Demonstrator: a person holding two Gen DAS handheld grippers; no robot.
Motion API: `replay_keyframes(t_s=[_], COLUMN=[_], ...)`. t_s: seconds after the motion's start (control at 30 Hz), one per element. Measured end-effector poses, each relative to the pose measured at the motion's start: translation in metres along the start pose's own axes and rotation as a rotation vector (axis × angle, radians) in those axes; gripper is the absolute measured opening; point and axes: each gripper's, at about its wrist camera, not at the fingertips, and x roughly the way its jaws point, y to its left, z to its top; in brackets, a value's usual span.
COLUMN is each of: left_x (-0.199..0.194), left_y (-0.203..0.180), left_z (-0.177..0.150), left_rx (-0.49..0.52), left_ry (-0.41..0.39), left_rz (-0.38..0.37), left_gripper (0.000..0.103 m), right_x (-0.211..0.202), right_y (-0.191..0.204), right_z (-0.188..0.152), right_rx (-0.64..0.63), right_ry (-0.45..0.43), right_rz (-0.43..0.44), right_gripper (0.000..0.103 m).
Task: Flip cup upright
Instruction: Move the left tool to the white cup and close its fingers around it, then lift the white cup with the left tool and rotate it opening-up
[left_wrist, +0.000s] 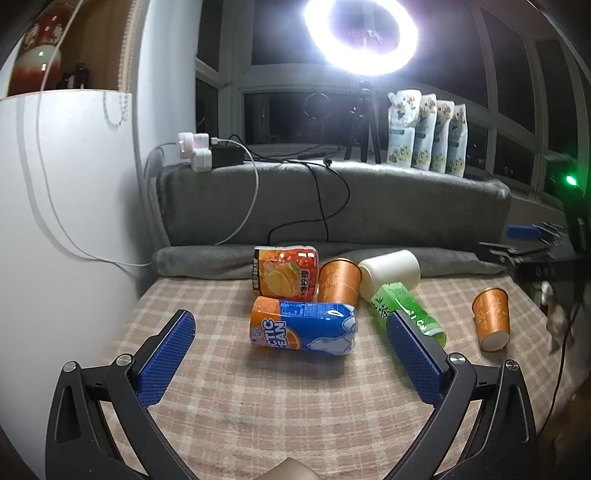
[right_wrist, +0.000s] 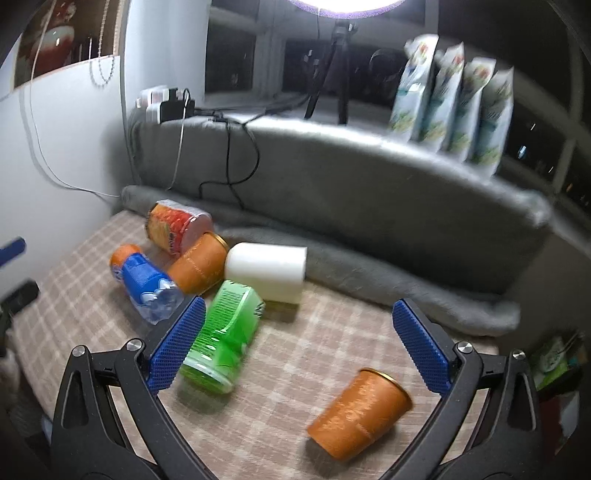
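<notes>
Cans (left_wrist: 303, 326) – pouches (left_wrist: 428, 133) – ring light (left_wrist: 362, 33)

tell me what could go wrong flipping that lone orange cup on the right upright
1. The lone orange paper cup lies on its side on the checked cloth; a nudge could roll it away.
2. The open right tongs have one finger beside the green bottle; swinging in could knock it.
3. The thin cup wall may crush if squeezed hard.

Left claw (left_wrist: 291, 347) open, empty, lower frame; orange cup (left_wrist: 491, 319) inverted right of centre on checked worktop (left_wrist: 295, 413).
</notes>
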Motion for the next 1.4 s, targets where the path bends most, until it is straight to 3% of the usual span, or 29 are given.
replay_keyframes(t_s=[0.13, 0.33, 0.43, 0.67, 0.77, 1.0, 1.4], left_x=[0.012, 0.057, 0.084, 0.143, 0.173, 0.228, 0.275], left_y=[-0.007, -0.033, -0.055, -0.111, -0.139, -0.176, -0.191], left_z=[0.006, 0.037, 0.050, 0.068, 0.072, 0.074, 0.066], left_rx=[0.090, 0.278, 0.396, 0.608, 0.706, 0.800, 0.911], left_ry=[0.030, 0.160, 0.225, 0.354, 0.406, 0.550, 0.674], left_rz=[-0.045, -0.245, -0.307, -0.413, -0.418, -0.426, -0.384], left_gripper=[0.102, 0.102, 0.100, 0.093, 0.090, 0.090, 0.090], right_x=[0.014, 0.013, 0.005, -0.026, -0.037, -0.052, -0.047], right_y=[0.000, -0.005, -0.016, -0.056, -0.076, -0.116, -0.138], right_z=[0.003, -0.011, -0.021, -0.051, -0.067, -0.096, -0.115], right_rx=[0.039, 0.107, 0.157, 0.272, 0.331, 0.458, 0.520], right_ry=[0.045, 0.052, 0.047, 0.011, 0.007, 0.000, -0.014], right_rz=[0.045, 0.065, 0.063, -0.017, -0.050, -0.114, -0.124], right_gripper=[0.103, 0.103, 0.103, 0.103, 0.103, 0.103, 0.103])
